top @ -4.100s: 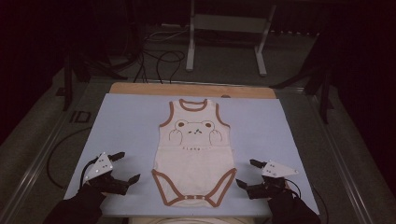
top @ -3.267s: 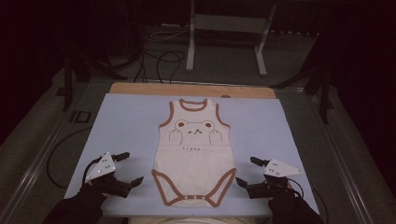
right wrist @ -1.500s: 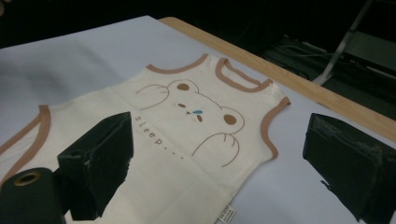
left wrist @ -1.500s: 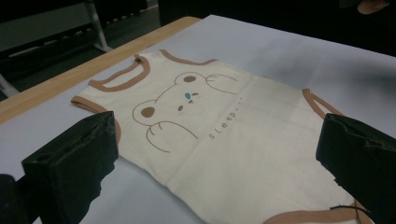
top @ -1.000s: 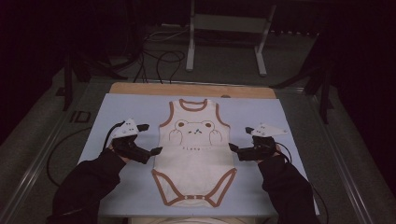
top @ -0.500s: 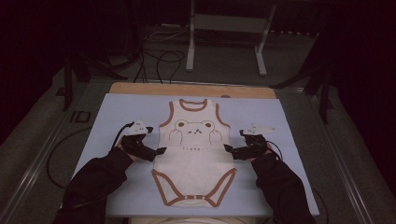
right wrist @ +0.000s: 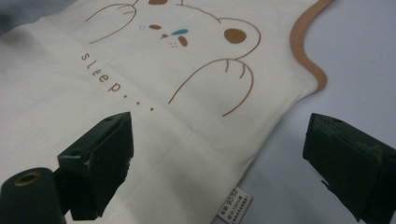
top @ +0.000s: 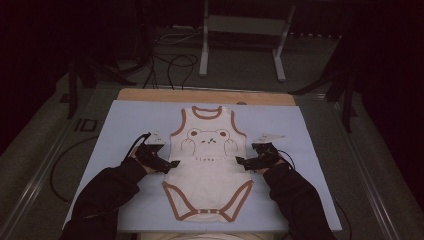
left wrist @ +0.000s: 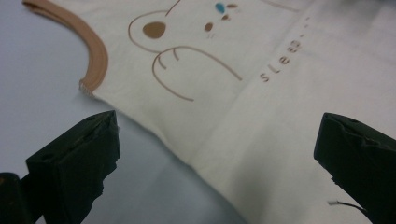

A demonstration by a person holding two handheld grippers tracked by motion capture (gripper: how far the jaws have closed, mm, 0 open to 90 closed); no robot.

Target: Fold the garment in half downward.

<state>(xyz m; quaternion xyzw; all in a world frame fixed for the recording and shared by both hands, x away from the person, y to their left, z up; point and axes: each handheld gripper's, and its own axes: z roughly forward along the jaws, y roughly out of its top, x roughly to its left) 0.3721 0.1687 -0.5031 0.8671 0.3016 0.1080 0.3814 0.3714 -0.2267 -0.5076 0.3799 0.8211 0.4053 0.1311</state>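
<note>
A cream baby bodysuit with brown trim and a bear print lies flat, neck away from me, on a pale blue mat. My left gripper is open at the bodysuit's left side seam, its jaws straddling the edge just below the brown armhole trim. My right gripper is open at the right side seam, jaws wide either side of the edge near a small white care label. The word "sleep" and the bear's paw show close ahead.
The mat rests on a wooden board inside a metal-railed frame. Cables and a grey stand sit on the floor beyond. Dark sleeves come in from the bottom.
Both grippers have moved up from the mat's near corners and inward to the bodysuit's two side seams. In the last half second each closed the small gap to the fabric edge.
</note>
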